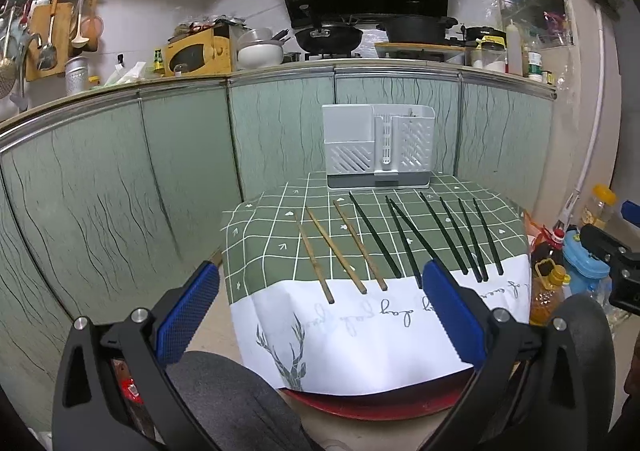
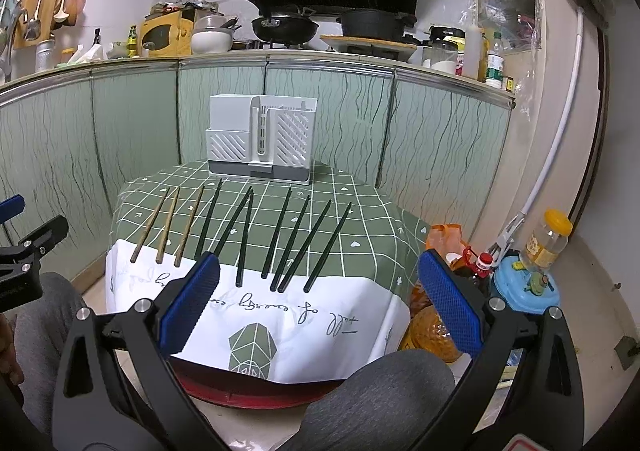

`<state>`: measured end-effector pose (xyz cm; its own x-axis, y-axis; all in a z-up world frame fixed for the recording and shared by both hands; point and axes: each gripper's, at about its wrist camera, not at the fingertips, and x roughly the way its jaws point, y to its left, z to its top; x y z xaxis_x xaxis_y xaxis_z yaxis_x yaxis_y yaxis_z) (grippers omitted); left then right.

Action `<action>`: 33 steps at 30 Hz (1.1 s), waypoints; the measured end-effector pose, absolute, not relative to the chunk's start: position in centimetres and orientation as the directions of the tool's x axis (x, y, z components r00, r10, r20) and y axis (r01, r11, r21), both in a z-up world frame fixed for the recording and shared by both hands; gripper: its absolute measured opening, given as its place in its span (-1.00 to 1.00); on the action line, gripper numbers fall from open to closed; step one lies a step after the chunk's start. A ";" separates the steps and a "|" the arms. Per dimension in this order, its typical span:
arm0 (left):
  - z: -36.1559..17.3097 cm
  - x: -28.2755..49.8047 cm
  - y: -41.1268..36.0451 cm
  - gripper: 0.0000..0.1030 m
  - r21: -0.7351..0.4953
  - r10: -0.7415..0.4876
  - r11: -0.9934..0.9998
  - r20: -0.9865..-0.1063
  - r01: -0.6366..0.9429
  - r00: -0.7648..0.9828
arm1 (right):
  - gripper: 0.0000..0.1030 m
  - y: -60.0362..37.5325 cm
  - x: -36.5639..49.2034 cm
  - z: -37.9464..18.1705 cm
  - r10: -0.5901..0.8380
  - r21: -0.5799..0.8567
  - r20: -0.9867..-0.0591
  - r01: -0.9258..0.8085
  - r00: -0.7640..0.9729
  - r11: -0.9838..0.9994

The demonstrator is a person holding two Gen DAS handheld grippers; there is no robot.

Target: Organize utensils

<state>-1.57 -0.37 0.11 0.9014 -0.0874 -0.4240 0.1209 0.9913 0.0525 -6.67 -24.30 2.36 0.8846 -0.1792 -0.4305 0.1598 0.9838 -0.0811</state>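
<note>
Three wooden chopsticks [image 1: 338, 250] [image 2: 166, 225] lie side by side on the left of a small table with a green checked cloth [image 1: 280, 235] [image 2: 360, 227]. Several dark green chopsticks [image 1: 444, 235] [image 2: 276, 237] lie in a row to their right. A white slotted utensil holder [image 1: 378, 146] [image 2: 262, 139] stands upright at the table's far edge. My left gripper [image 1: 320, 271] is open and empty, short of the table's near edge. My right gripper [image 2: 318, 261] is open and empty, also short of the near edge.
Green kitchen cabinets [image 1: 120, 171] curve behind the table, with a cluttered counter above. Oil bottles, a jar [image 2: 548, 239] and a blue box [image 2: 524, 291] stand on the floor right of the table. The person's grey-clad knees [image 1: 224, 403] [image 2: 380, 399] are close below the grippers.
</note>
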 end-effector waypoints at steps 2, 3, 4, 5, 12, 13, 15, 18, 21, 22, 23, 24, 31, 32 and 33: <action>0.0 -1.5 -0.4 0.91 0.055 -0.088 0.991 -0.424 0.123 0.901 | 0.85 -24.4 -6.6 2.3 -0.177 -0.075 -0.429 0.160 0.886 0.984; -0.1 -1.5 -0.3 0.91 0.055 -0.094 0.990 -0.423 0.129 0.901 | 0.85 -24.5 -6.6 2.3 -0.181 -0.075 -0.427 0.165 0.886 0.984; -0.2 -1.4 -0.3 0.91 0.058 -0.092 0.990 -0.428 0.129 0.899 | 0.85 -24.5 -6.6 2.3 -0.184 -0.077 -0.426 0.167 0.886 0.983; -0.2 -1.3 -0.4 0.91 0.063 -0.089 0.990 -0.431 0.128 0.898 | 0.85 -24.5 -6.6 2.3 -0.179 -0.078 -0.424 0.161 0.888 0.984; -0.3 -1.3 -0.3 0.91 0.071 -0.114 0.985 -0.413 0.157 0.903 | 0.85 -24.8 -6.6 2.2 -0.150 -0.074 -0.413 0.131 0.898 0.989; -0.3 -1.3 -0.3 0.91 0.073 -0.113 0.985 -0.412 0.156 0.904 | 0.85 -24.9 -6.6 2.2 -0.149 -0.076 -0.415 0.129 0.898 0.989; -0.5 -1.2 -0.4 0.91 0.086 -0.110 0.983 -0.415 0.159 0.903 | 0.85 -25.0 -6.5 2.0 -0.138 -0.080 -0.417 0.115 0.899 0.990; -0.6 -1.1 -0.5 0.91 0.102 -0.108 0.981 -0.417 0.165 0.903 | 0.85 -25.1 -6.3 1.7 -0.138 -0.088 -0.435 0.110 0.890 0.990; -0.8 -1.0 -0.4 0.91 0.082 -0.144 0.977 -0.421 0.196 0.896 | 0.85 -25.3 -6.1 1.4 -0.131 -0.083 -0.449 0.105 0.884 0.991; -0.9 -0.9 -0.3 0.91 0.081 -0.142 0.978 -0.426 0.194 0.893 | 0.85 -25.4 -6.1 1.3 -0.125 -0.080 -0.454 0.100 0.882 0.992; -0.9 -0.8 -0.3 0.91 0.082 -0.141 0.978 -0.432 0.194 0.891 | 0.85 -25.4 -6.0 1.3 -0.122 -0.080 -0.458 0.096 0.881 0.992; -1.1 -0.6 -0.3 0.91 0.082 -0.142 0.977 -0.443 0.198 0.885 | 0.85 -25.4 -6.0 1.3 -0.119 -0.081 -0.460 0.092 0.880 0.992; -1.4 0.2 0.3 0.91 0.035 -0.144 0.983 -0.450 0.178 0.881 | 0.85 -25.9 -5.6 1.1 -0.098 -0.062 -0.481 0.078 0.871 0.995; -1.3 0.2 0.4 0.91 0.032 -0.142 0.984 -0.448 0.174 0.882 | 0.85 -26.0 -5.6 1.1 -0.095 -0.056 -0.483 0.078 0.871 0.995; -1.3 0.3 0.4 0.91 0.035 -0.137 0.985 -0.443 0.170 0.886 | 0.85 -26.1 -5.5 1.0 -0.094 -0.051 -0.487 0.079 0.869 0.996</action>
<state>0.32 0.37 -1.27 0.8859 -0.1372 -0.4431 0.1699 0.9848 0.0349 -5.51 -26.10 0.99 0.8685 -0.0938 -0.4867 0.0787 0.9956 -0.0514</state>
